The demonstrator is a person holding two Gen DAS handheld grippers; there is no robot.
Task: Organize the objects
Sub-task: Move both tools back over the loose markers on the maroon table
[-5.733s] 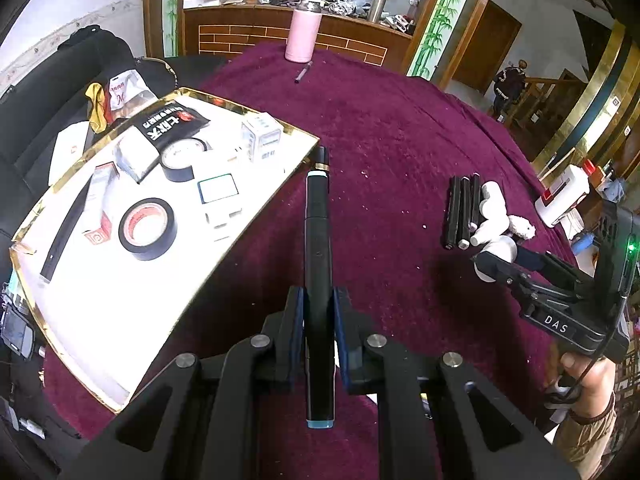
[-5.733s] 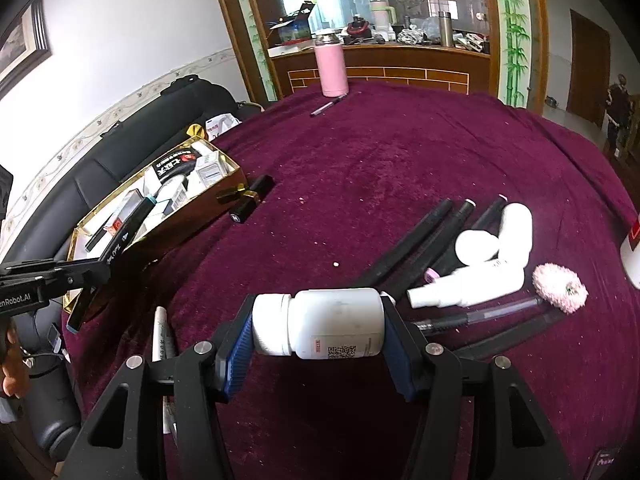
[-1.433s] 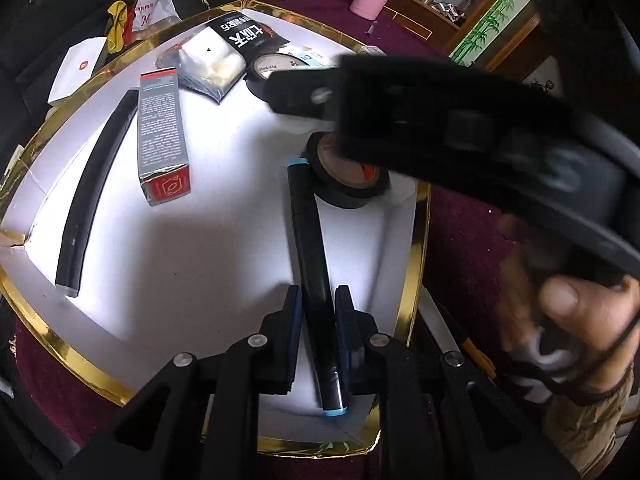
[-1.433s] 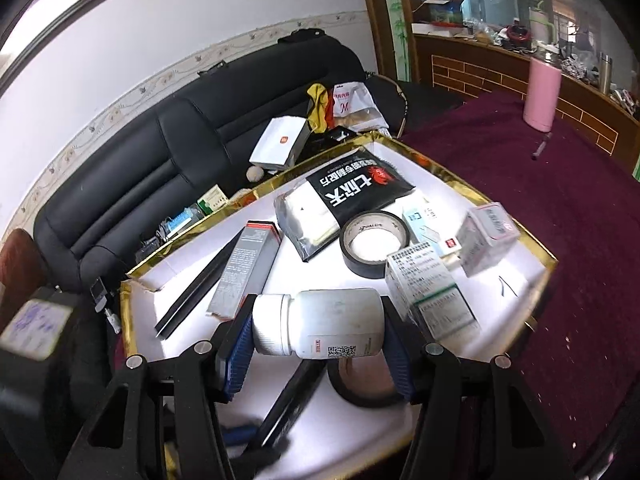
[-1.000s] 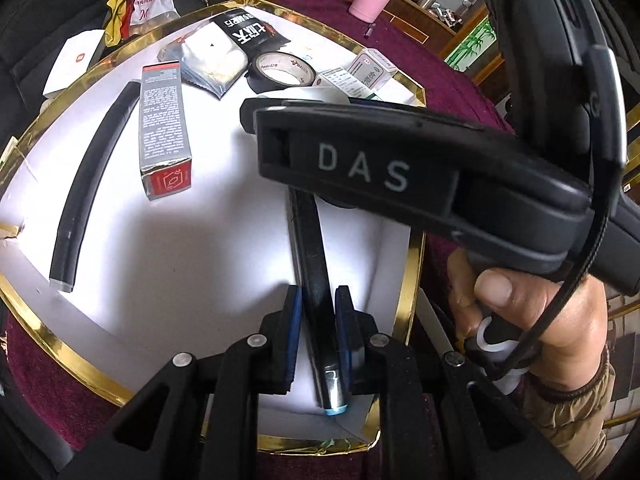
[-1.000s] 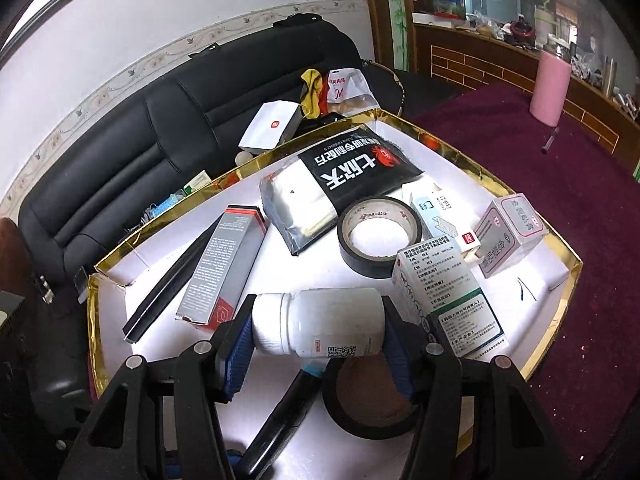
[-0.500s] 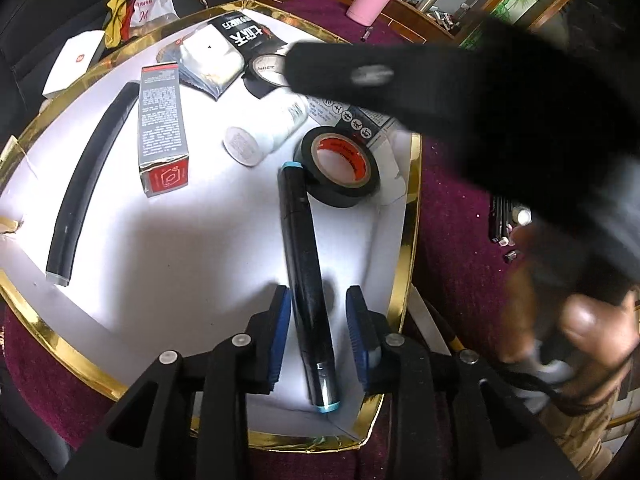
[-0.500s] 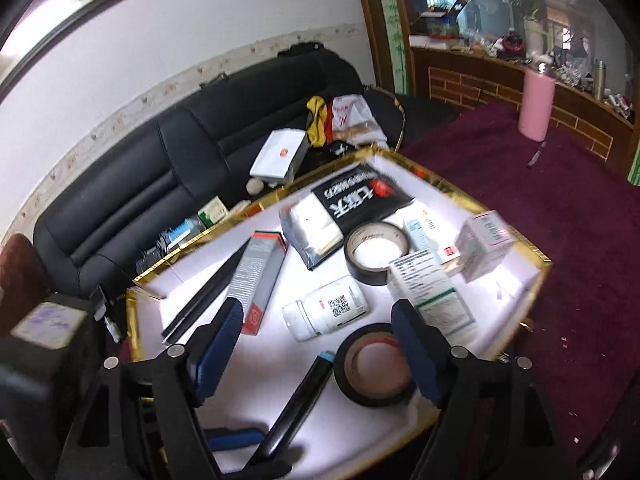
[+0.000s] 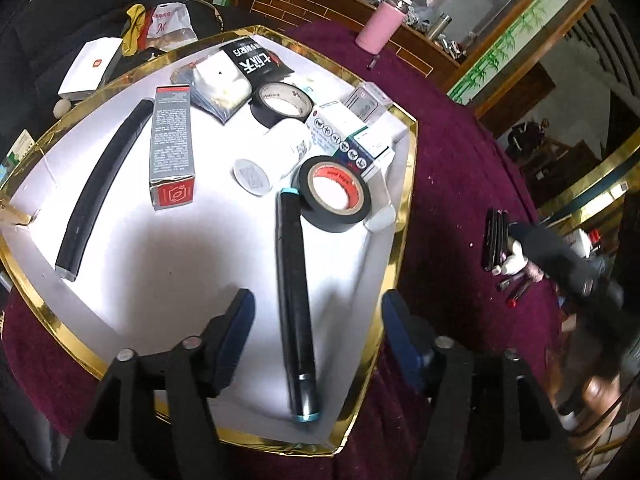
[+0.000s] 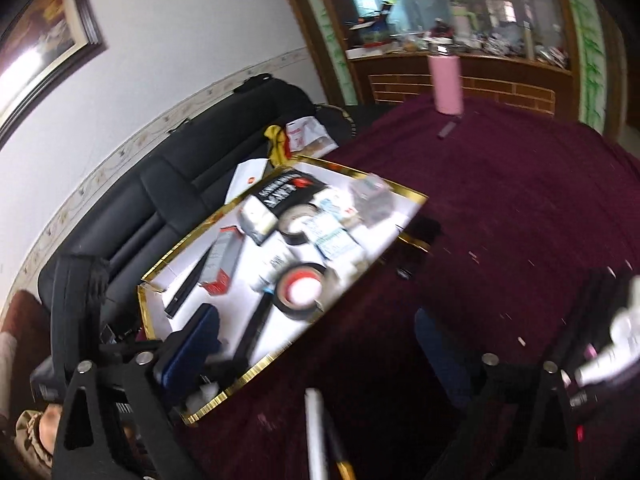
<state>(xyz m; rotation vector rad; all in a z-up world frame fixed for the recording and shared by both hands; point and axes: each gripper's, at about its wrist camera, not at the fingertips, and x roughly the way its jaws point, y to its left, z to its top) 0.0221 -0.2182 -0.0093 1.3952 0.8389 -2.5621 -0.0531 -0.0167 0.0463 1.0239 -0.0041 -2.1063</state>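
Note:
A long black marker with teal ends [image 9: 294,300] lies loose on the white floor of the gold-rimmed tray [image 9: 402,216]. My left gripper [image 9: 316,320] stands over it; its jaws are opening and the pads are clear of the marker. The white pill bottle [image 9: 276,152] lies on its side in the tray beside the red-cored tape roll [image 9: 334,194]. My right gripper [image 10: 316,344] has its jaws opening wide, nothing between them, over the maroon cloth to the right of the tray [image 10: 400,192]. The right wrist view is blurred.
The tray also holds a grey-red box [image 9: 170,144], a black strip [image 9: 100,188], a second tape roll [image 9: 282,102], a black pouch and small cartons. Several black pens and white tubes [image 9: 500,248] lie on the cloth at right. A pink flask [image 9: 380,26] stands far back.
The left jaws let go of the marker, which now lies in the tray. The right gripper released the pill bottle into the tray and swung away to the right over the cloth.

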